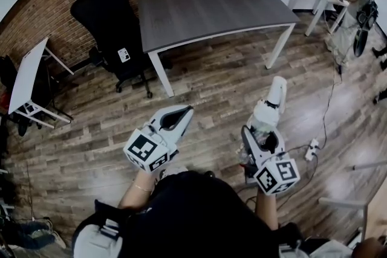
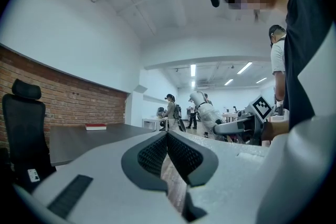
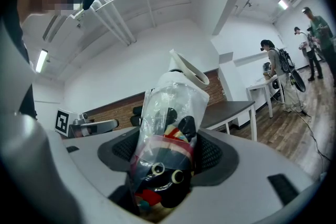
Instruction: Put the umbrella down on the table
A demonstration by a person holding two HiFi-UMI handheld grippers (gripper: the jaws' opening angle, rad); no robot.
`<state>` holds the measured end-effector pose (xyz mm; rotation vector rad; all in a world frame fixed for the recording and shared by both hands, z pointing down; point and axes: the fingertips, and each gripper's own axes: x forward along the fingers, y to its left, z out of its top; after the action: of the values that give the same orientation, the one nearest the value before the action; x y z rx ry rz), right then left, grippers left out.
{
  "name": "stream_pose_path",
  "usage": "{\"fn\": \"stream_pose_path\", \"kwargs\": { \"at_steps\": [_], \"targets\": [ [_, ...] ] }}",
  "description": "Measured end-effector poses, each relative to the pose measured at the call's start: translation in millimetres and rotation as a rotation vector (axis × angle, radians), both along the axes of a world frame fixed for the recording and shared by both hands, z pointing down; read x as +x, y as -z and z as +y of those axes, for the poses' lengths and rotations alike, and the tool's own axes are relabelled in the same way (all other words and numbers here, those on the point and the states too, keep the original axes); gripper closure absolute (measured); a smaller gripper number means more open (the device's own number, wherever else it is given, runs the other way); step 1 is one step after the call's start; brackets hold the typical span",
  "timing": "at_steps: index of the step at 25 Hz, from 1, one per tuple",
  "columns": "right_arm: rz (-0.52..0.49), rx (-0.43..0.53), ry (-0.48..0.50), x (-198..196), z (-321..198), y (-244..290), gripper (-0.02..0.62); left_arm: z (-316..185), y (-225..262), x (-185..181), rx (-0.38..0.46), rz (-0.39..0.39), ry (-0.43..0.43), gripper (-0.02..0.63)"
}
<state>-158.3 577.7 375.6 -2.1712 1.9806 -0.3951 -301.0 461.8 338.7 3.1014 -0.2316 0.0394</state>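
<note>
Our right gripper [image 3: 168,152] has its jaws spread wide and clamped on the plastic-wrapped folded umbrella [image 3: 170,107], which points ahead. Our left gripper [image 2: 167,136] is closed on nothing. The dark table [image 1: 217,9] stands well ahead across the wooden floor [image 1: 211,93], so we judge the task barely begun: the approach and the set-down are both left.

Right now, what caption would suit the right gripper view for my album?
The right gripper, jaws shut on a plastic-wrapped umbrella, faces the dark table by a brick wall.
</note>
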Motion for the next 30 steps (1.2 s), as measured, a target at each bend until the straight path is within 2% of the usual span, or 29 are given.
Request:
{"fn": "stream_pose_path", "kwargs": {
  "at_steps": [11, 22, 26, 30],
  "targets": [
    [-0.032, -0.011, -0.043, 29, -12, -10, 0.305, -19, -10, 41, -0.015, -0.002, -0.055, 0.604],
    [-0.001, -0.01, -0.176, 78, -86, -2, 0.305, -111, -14, 118, -0.02, 0.041, -0.2, 0.604],
    [0.005, -0.018, -0.199, 100, -115, 4, 0.305, -145, -6, 144, -0.021, 0.058, -0.223, 0.604],
    [-0.002, -0.032, -0.214, 107, -144, 6, 0.305, -177, -11, 154, -0.043, 0.053, -0.242, 0.604]
  ]
}}
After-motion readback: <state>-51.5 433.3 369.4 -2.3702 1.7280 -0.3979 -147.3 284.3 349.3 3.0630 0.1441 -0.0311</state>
